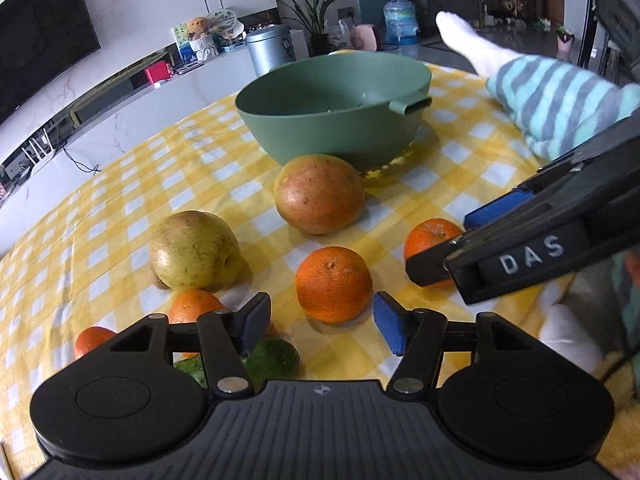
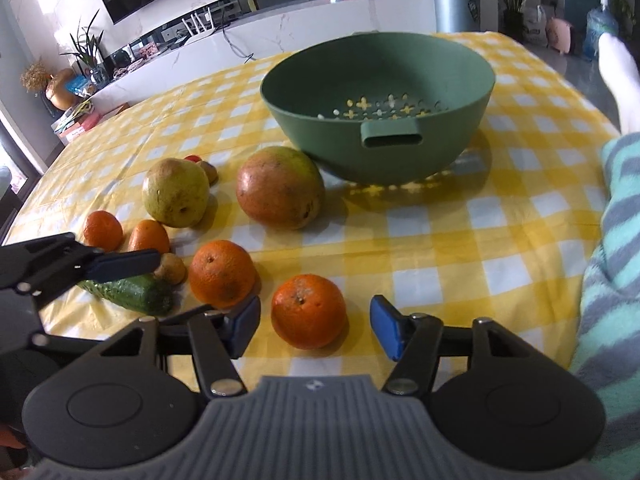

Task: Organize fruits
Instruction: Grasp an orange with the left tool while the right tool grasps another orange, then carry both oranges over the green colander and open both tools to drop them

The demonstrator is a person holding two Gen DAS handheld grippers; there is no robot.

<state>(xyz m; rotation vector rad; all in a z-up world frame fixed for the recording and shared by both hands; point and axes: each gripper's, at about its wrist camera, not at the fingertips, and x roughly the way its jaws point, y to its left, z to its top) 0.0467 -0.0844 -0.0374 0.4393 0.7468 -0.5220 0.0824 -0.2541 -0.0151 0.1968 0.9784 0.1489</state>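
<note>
A green colander bowl (image 1: pixel 332 108) (image 2: pixel 380 96) stands empty at the far middle of the yellow checked tablecloth (image 2: pixel 480 240). In front of it lie a mango (image 1: pixel 319 194) (image 2: pixel 279 188), a pear (image 1: pixel 194 250) (image 2: pixel 176 192), several oranges and a cucumber (image 2: pixel 128 292). My left gripper (image 1: pixel 322 320) is open, with an orange (image 1: pixel 333 283) (image 2: pixel 222 272) just ahead between its pads. My right gripper (image 2: pixel 314 326) is open around another orange (image 2: pixel 308 310) (image 1: pixel 430 240), pads apart from it. The right gripper (image 1: pixel 452 246) shows in the left wrist view.
A person's leg in a striped sleeve and white sock (image 1: pixel 560 96) (image 2: pixel 612 240) rests on the table's right side. Small brown fruits (image 2: pixel 172 268) lie by the cucumber. A TV console (image 1: pixel 120 92) and a metal bin (image 1: pixel 268 50) stand beyond the table.
</note>
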